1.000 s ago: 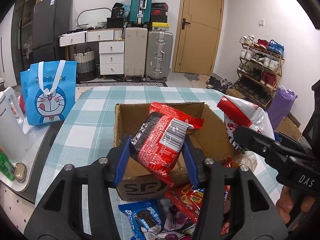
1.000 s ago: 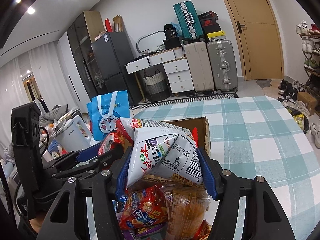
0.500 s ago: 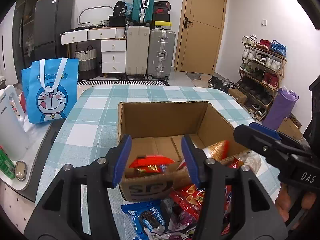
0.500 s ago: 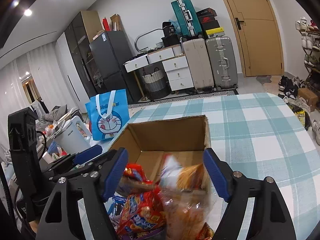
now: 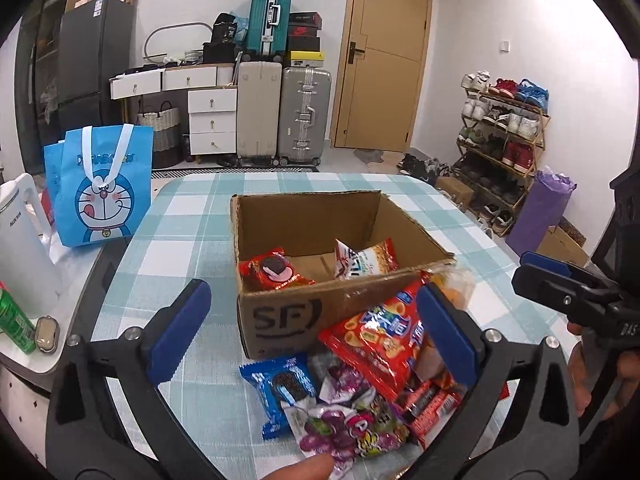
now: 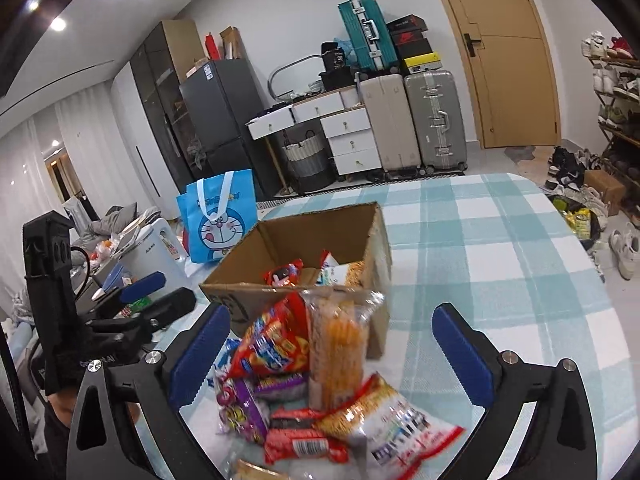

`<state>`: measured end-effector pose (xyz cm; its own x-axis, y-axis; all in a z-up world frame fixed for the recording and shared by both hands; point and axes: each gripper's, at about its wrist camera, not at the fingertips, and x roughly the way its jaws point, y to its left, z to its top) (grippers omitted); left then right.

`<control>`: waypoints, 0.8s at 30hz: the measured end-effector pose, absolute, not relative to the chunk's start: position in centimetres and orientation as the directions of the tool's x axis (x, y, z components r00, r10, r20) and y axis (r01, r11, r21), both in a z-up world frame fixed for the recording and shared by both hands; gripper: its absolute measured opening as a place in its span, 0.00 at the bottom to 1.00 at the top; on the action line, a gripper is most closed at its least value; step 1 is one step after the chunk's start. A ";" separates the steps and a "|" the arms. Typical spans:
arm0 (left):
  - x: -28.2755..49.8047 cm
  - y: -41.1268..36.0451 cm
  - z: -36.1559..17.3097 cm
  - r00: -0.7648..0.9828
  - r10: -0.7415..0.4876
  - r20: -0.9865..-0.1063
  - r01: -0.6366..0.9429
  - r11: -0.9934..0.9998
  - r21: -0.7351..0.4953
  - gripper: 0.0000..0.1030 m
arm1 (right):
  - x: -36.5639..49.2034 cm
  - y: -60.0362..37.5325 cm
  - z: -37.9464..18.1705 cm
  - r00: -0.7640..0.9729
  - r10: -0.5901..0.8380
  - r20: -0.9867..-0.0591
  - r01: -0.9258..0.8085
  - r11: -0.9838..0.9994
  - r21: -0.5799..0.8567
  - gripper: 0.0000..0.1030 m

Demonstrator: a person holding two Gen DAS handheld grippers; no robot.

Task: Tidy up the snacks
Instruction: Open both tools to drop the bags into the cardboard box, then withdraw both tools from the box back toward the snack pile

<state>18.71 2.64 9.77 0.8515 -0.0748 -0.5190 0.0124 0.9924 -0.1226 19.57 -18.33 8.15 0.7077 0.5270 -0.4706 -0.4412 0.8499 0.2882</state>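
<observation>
An open cardboard box (image 5: 280, 316) marked SF stands on the checked table. Inside it lie a red cookie pack (image 5: 276, 270) and a white and orange snack bag (image 5: 366, 260). My left gripper (image 5: 312, 300) hangs in front of the box, its jaws opening wide with nothing held. My right gripper (image 6: 330, 312) is over the loose pile, its jaws opening too and gripping nothing. The pile holds a red chips bag (image 6: 272, 352), a clear bag of orange sticks (image 6: 340, 352), a blue cookie pack (image 5: 280, 388) and a purple candy bag (image 5: 344, 428).
A blue cartoon tote bag (image 5: 100, 192), a white kettle (image 5: 24, 248) and a green bottle (image 5: 14, 324) stand left of the table (image 5: 192, 216). A person's fingertip (image 5: 304, 468) shows at the bottom edge. Suitcases, drawers and a shoe rack line the room behind.
Both grippers let go of their packs, which now lie in the box. Both opened wide and pulled back from the box toward the near pile.
</observation>
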 end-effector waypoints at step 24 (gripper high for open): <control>12.9 1.3 4.9 0.796 -0.054 -0.603 -0.018 0.993 -0.113 0.99 | 16.9 -19.8 2.3 0.670 0.460 -0.582 -0.413 0.883 0.223 1.00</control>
